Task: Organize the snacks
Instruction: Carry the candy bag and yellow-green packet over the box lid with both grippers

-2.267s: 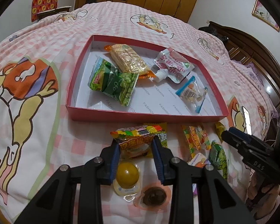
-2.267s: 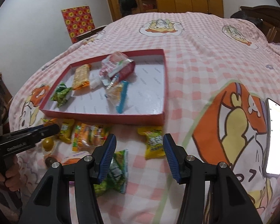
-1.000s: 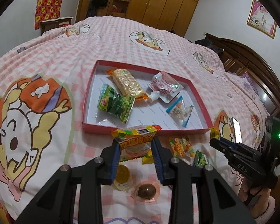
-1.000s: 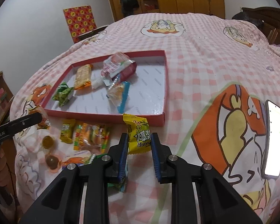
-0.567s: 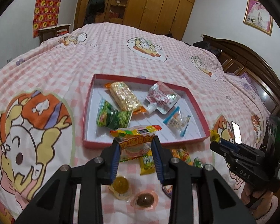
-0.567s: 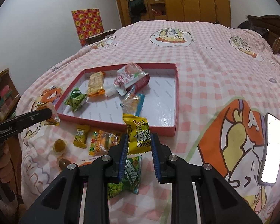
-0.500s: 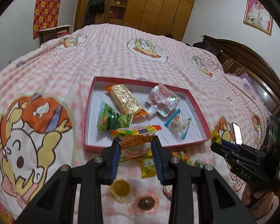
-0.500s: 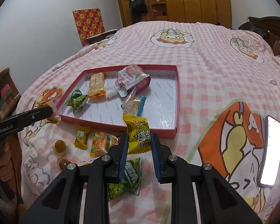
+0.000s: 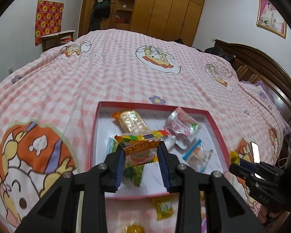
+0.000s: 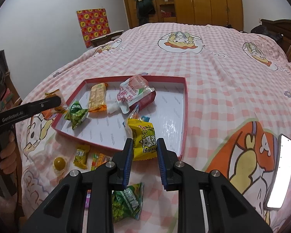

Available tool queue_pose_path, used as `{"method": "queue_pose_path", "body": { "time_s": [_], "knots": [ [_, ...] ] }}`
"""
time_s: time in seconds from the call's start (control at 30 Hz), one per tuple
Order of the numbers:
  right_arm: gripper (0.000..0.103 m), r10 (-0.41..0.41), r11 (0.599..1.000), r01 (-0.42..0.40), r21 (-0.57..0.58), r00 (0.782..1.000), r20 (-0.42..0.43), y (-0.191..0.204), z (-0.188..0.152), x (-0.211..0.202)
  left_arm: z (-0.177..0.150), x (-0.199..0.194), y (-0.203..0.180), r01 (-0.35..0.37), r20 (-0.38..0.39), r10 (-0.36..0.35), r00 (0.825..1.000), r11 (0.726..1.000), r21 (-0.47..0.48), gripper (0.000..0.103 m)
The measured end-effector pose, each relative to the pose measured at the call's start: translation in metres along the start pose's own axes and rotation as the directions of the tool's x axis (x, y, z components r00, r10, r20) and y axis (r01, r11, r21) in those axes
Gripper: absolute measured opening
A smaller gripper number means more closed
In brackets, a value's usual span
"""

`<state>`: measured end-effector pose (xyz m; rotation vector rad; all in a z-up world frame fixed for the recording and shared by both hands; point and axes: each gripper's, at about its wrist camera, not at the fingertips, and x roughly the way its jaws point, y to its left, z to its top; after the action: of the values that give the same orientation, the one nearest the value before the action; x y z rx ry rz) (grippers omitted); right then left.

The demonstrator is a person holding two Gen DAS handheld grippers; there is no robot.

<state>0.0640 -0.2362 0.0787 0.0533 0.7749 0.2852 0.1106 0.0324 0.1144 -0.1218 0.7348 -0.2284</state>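
Risk: crinkly wrappers held only by lower part; thin foil could slip from pads and drop onto bed short of shallow red cardboard tray [image 10: 184, 104]. Crowded tray: release onto packets already inside could pile them.

Left gripper [image 9: 141, 160] jaws narrow, clamping orange-and-clear gummy packet [image 9: 140, 145], over tray's near-left part. Right gripper [image 10: 144, 156] jaws fully closed on yellow lemon-print candy packet [image 10: 143, 138], above tray's near edge.

The box [image 10: 184, 104] lies on the bed [image 10: 223, 62]; loose packets [image 10: 81, 155] sit at its seven o'clock.
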Motion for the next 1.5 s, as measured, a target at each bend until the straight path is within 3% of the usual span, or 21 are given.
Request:
{"method": "queue_pose_path", "body": {
  "time_s": [0.63, 1.2, 1.5],
  "knots": [
    [0.025, -0.003, 1.000, 0.003, 0.001, 1.000, -0.005, -0.005, 0.021, 0.025, 0.012, 0.056, 0.013, -0.066, -0.035, 0.065, 0.997, 0.998, -0.022, 0.034],
    [0.025, -0.045, 0.999, 0.045, -0.017, 0.998, 0.033, -0.013, 0.061, 0.052, 0.015, 0.063, 0.015, -0.074, -0.016, 0.074, 0.997, 0.997, -0.017, 0.034],
    [0.025, -0.044, 0.999, 0.044, 0.022, 0.999, -0.003, -0.022, 0.077, 0.086, 0.014, 0.063, 0.014, -0.076, -0.015, 0.076, 0.997, 0.997, -0.013, 0.034]
  ]
}}
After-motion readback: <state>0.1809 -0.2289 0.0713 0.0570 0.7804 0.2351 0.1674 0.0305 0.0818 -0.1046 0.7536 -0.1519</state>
